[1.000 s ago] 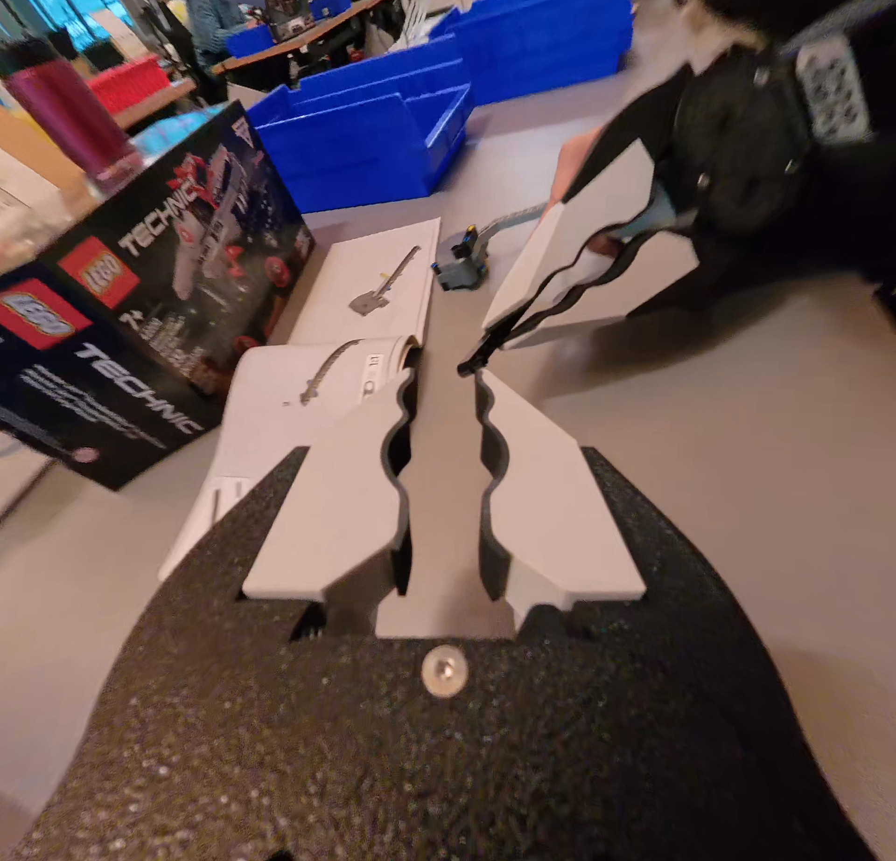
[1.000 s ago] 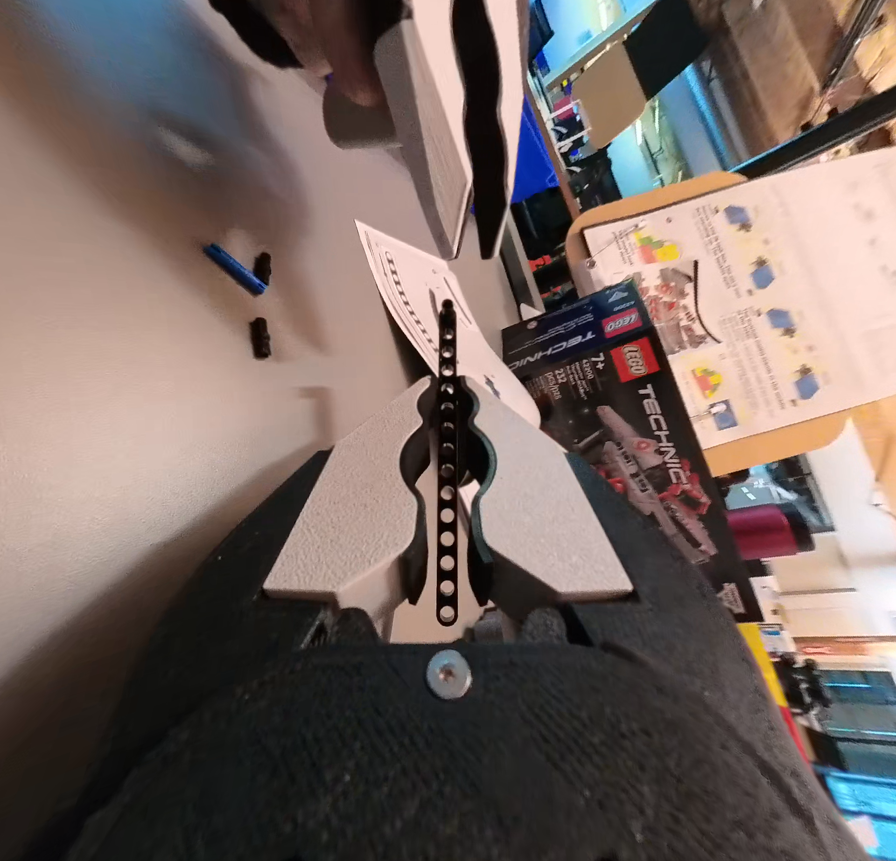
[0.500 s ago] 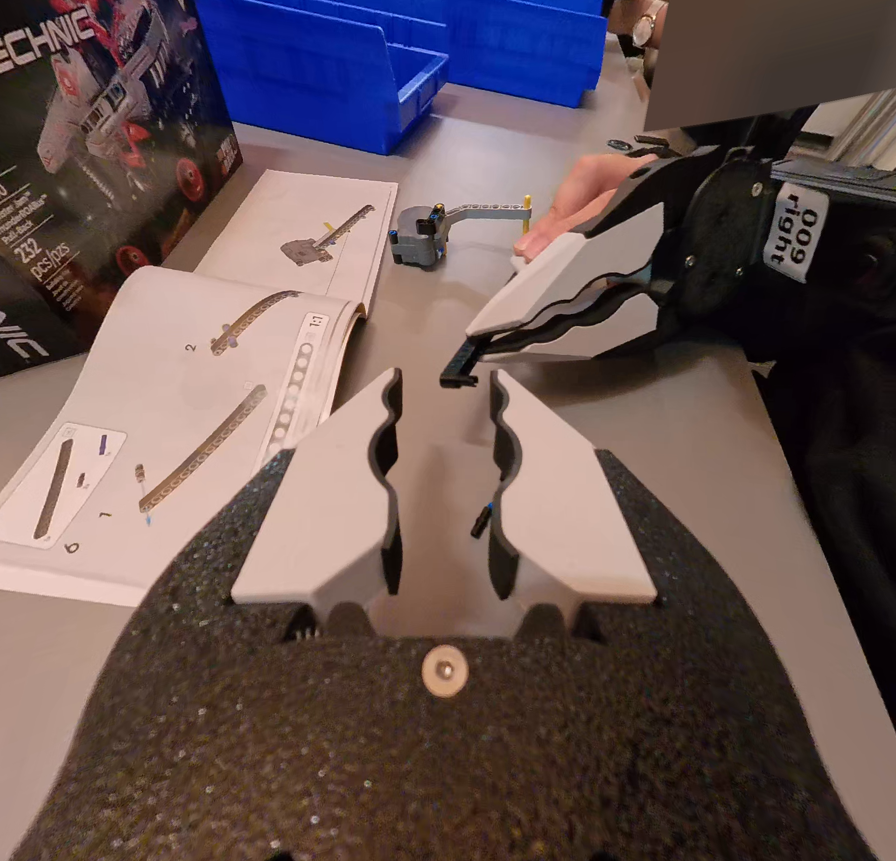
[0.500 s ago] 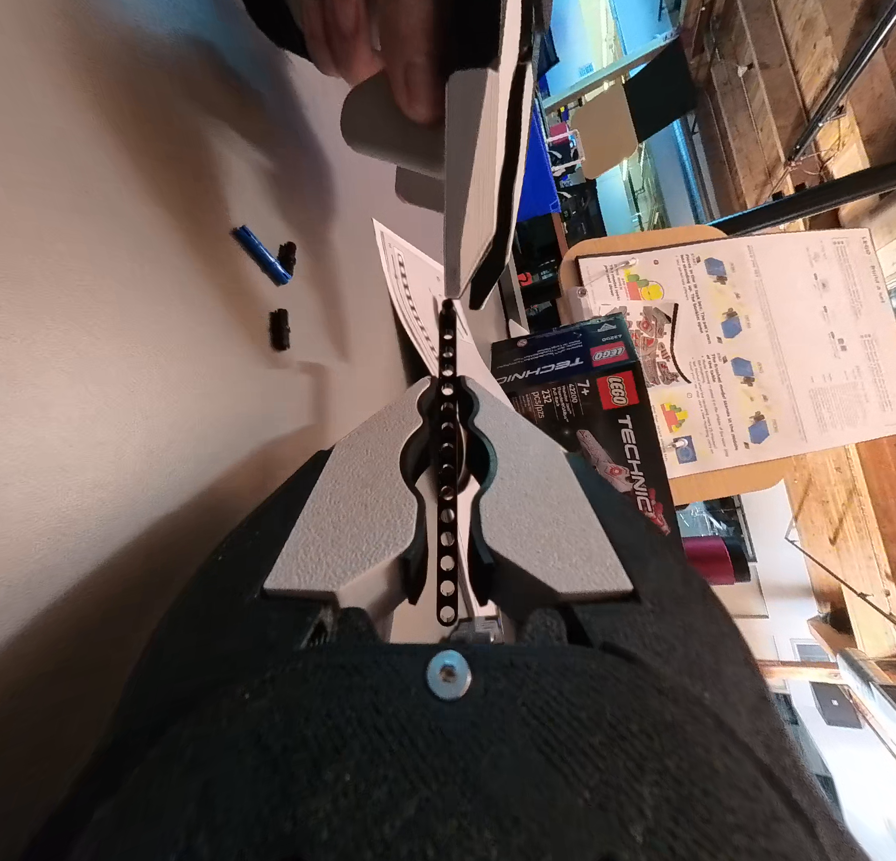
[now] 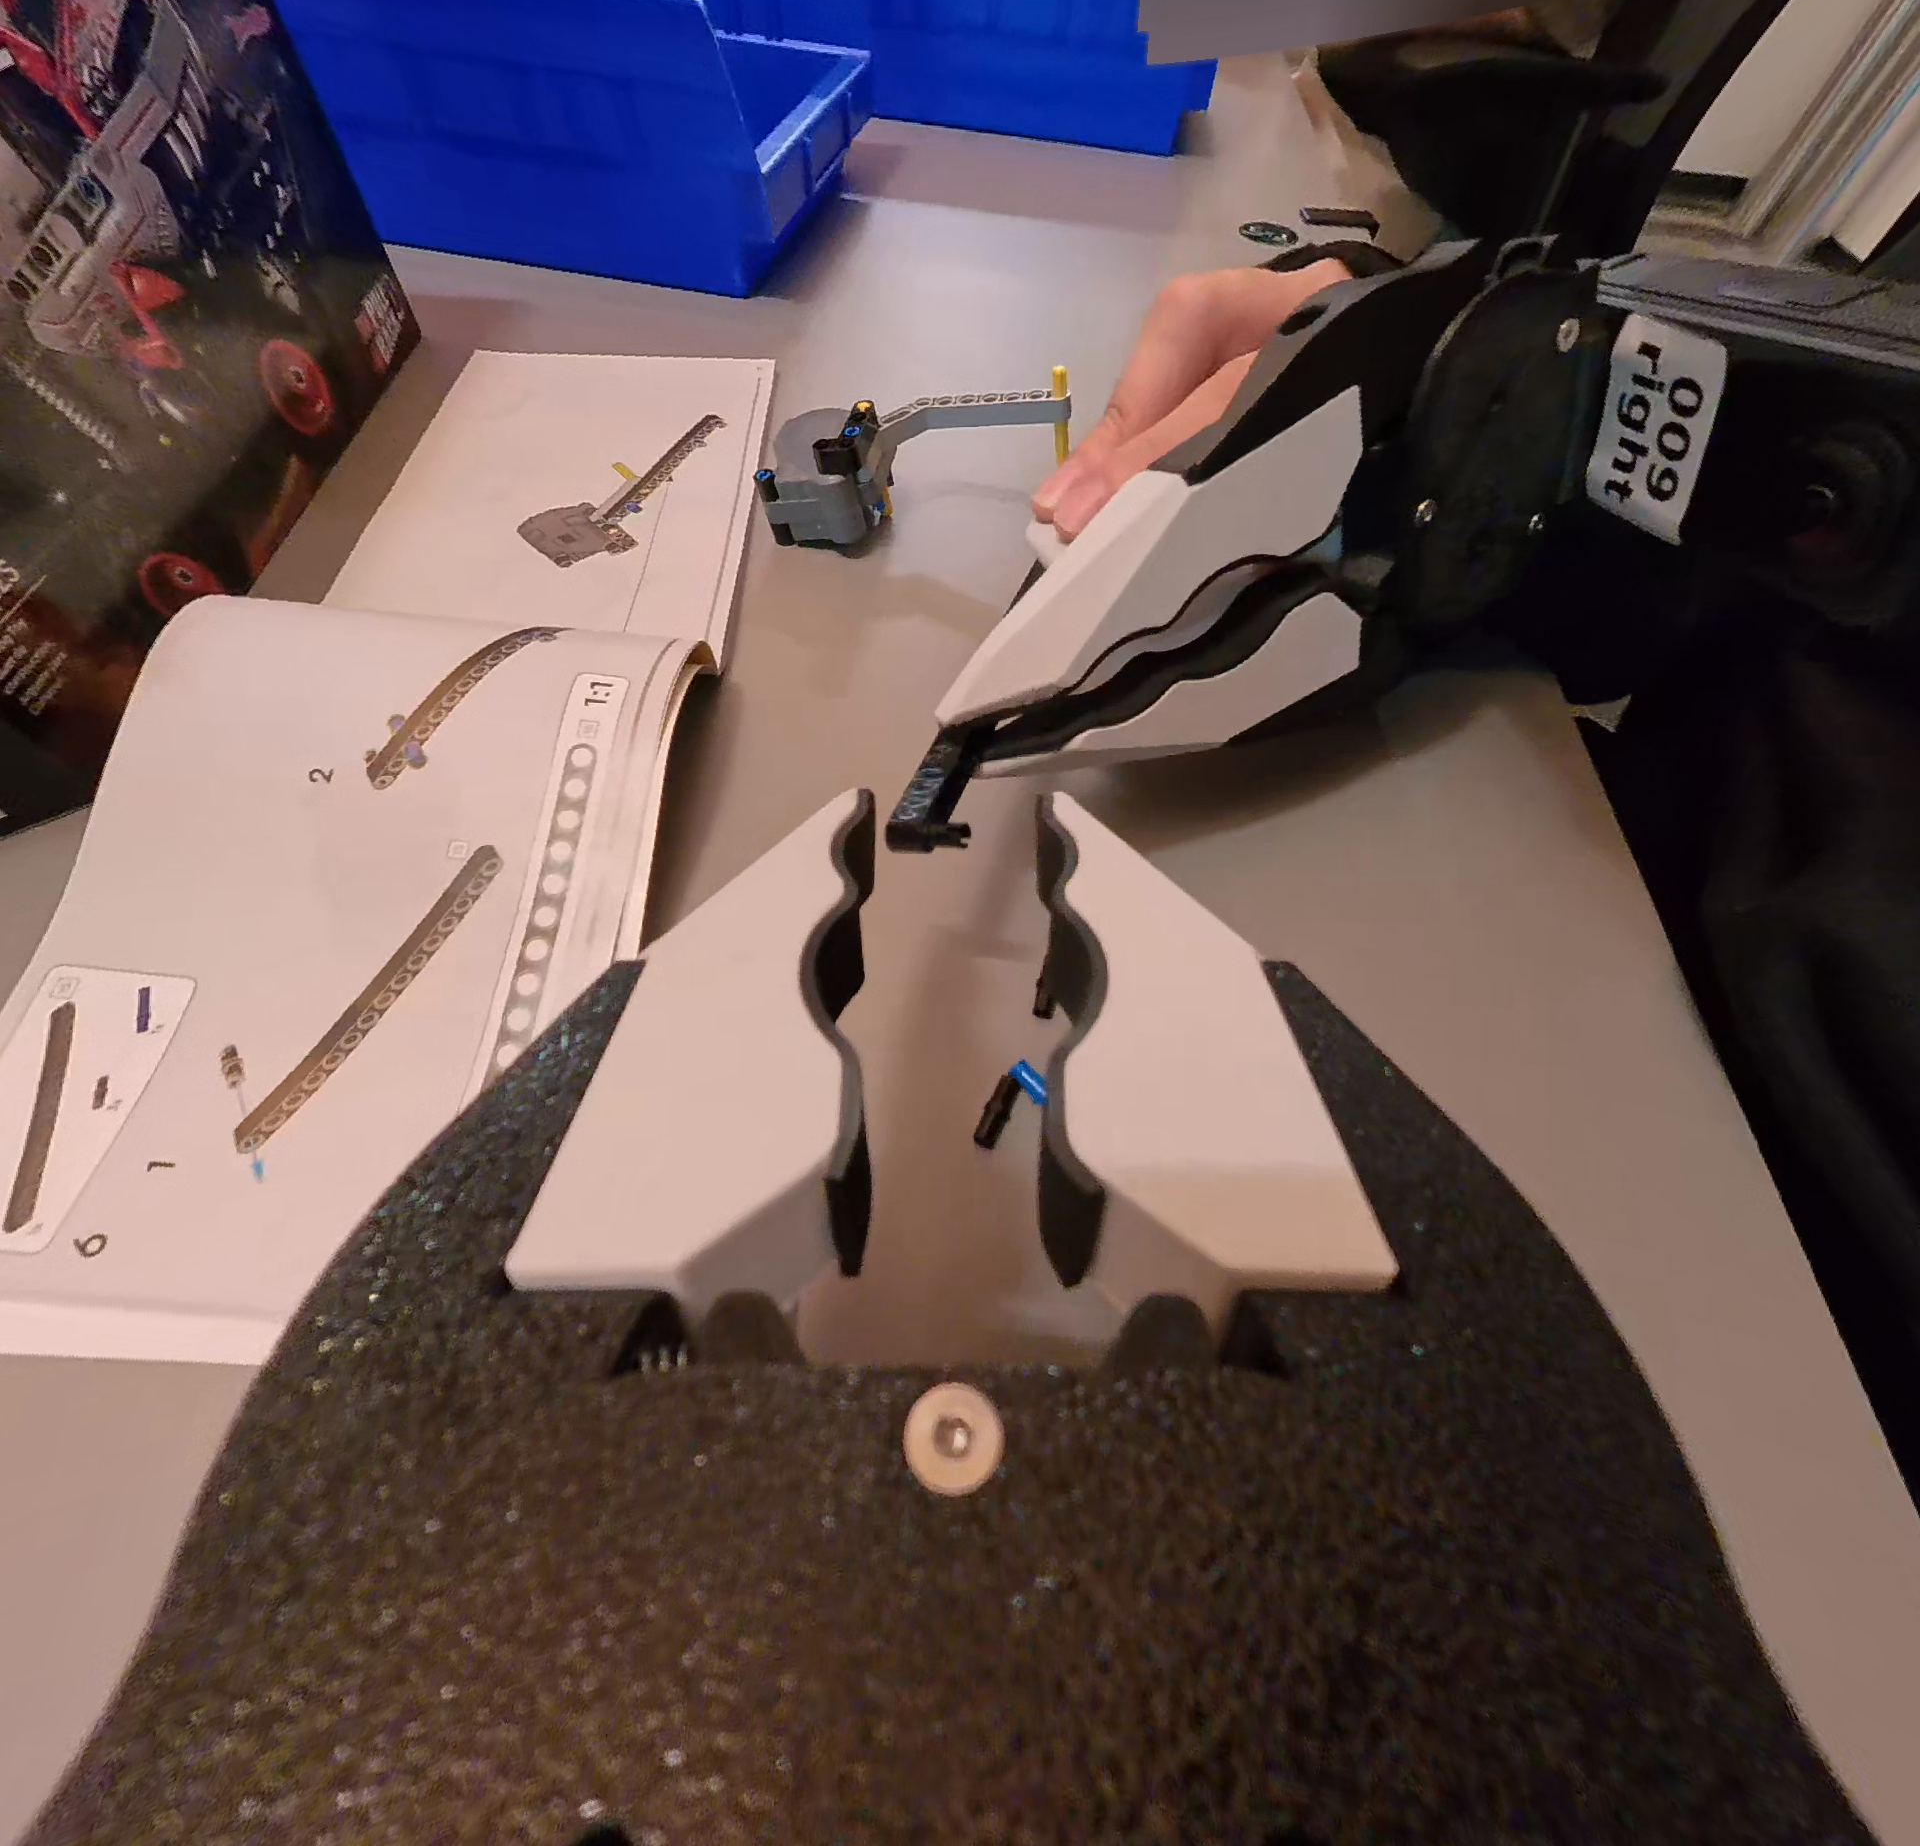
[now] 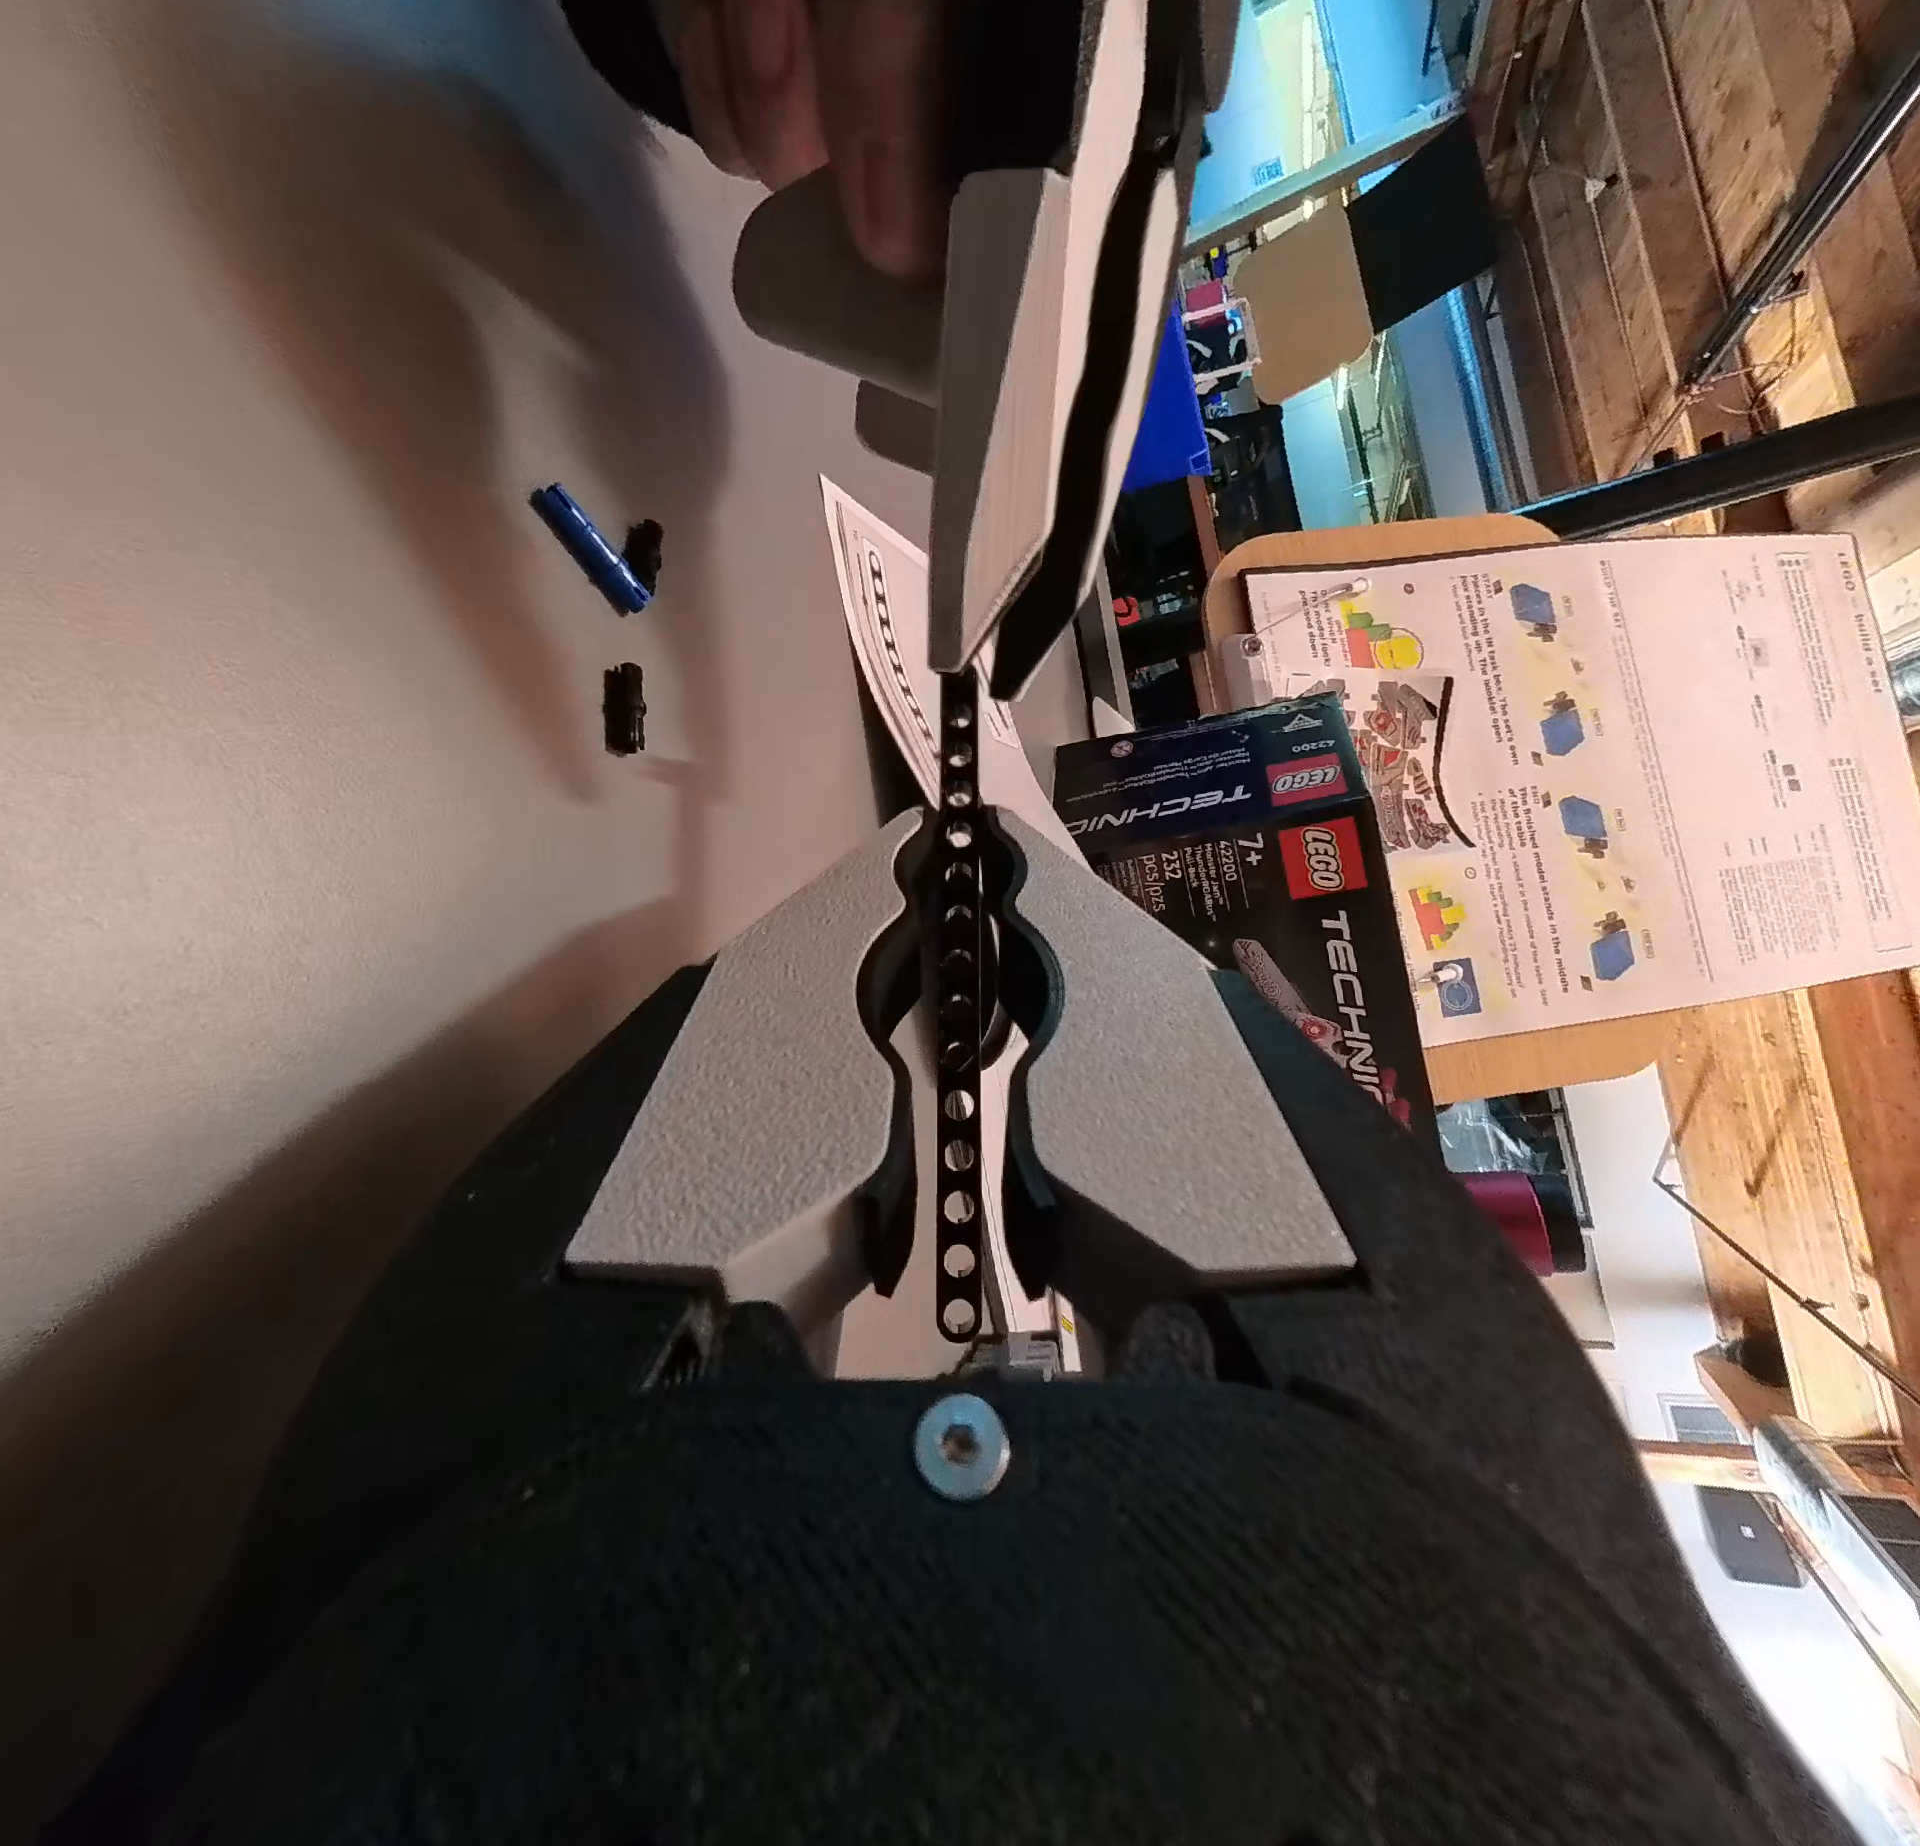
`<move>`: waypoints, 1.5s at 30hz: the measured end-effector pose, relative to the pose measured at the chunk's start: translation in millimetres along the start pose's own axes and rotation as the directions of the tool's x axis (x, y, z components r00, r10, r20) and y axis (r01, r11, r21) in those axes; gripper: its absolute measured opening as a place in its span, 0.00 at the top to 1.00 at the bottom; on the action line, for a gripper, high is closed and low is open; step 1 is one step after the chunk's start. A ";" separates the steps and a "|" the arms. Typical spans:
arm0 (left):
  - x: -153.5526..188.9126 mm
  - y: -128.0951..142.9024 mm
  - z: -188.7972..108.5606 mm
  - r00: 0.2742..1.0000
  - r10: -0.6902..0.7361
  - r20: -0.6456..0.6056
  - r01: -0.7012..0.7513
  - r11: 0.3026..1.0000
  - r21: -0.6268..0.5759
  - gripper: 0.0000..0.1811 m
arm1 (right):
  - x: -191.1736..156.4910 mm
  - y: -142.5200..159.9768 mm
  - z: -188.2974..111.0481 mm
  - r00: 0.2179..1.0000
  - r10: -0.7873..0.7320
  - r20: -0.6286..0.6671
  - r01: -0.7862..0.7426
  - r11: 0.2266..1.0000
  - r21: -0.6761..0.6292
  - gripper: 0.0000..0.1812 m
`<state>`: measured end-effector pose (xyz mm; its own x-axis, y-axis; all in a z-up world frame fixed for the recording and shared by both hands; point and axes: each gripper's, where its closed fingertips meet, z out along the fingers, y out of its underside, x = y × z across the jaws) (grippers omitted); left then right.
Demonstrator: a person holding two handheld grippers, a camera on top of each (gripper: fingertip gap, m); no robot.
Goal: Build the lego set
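My right gripper (image 6: 958, 825) is shut on a long black holed beam (image 6: 958, 1017), which is held on edge and sticks out past the fingertips. In the left wrist view the right gripper (image 5: 961, 747) comes in from the right, and the beam's end (image 5: 925, 809) carries a small black pin. My left gripper (image 5: 951, 809) is open and empty, its fingertips on either side of that end; it also shows in the right wrist view (image 6: 977, 674). A blue pin (image 6: 587, 547) and two black pins (image 6: 623, 707) lie on the table under the left gripper.
A grey sub-assembly (image 5: 831, 477) with a grey beam and a yellow axle stands behind. The open instruction booklet (image 5: 364, 861) lies at the left, the set's box (image 5: 156, 290) behind it, and blue bins (image 5: 582, 103) at the back. The table edge runs along the right.
My left gripper has tilted down and moved up to the beam, so its open fingertips now flank the beam's end. The right gripper has kept hold of the beam.
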<state>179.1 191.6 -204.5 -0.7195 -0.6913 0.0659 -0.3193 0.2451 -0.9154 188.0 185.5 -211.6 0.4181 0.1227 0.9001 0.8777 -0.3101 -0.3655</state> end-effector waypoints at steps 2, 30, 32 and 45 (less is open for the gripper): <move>-2.0 0.5 -0.8 1.000 0.018 0.015 -0.018 1.000 -0.003 0.86 | -1.3 0.0 -0.1 1.000 -0.003 0.008 0.003 1.000 -0.004 0.97; -0.7 -2.1 -0.3 0.998 -0.056 -0.030 0.058 0.997 0.043 1.00 | -0.5 -2.7 -4.5 1.000 -0.027 0.002 0.027 0.999 0.024 0.97; -4.2 -2.2 -1.8 0.999 -0.053 -0.009 0.054 0.998 0.043 0.99 | -3.6 3.5 -2.5 1.000 -0.016 0.027 0.016 1.000 -0.003 0.98; -74.5 -12.4 -45.1 0.889 -0.002 0.458 -0.046 0.995 0.093 1.00 | -2.0 32.2 -1.9 0.990 0.129 0.058 -0.123 0.987 -0.105 0.97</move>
<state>208.8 270.7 -180.1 -0.3570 -0.9262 -0.1214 -0.2273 0.2122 -0.9504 214.9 173.5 -224.8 0.5409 0.1360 0.8300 0.7902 -0.4202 -0.4461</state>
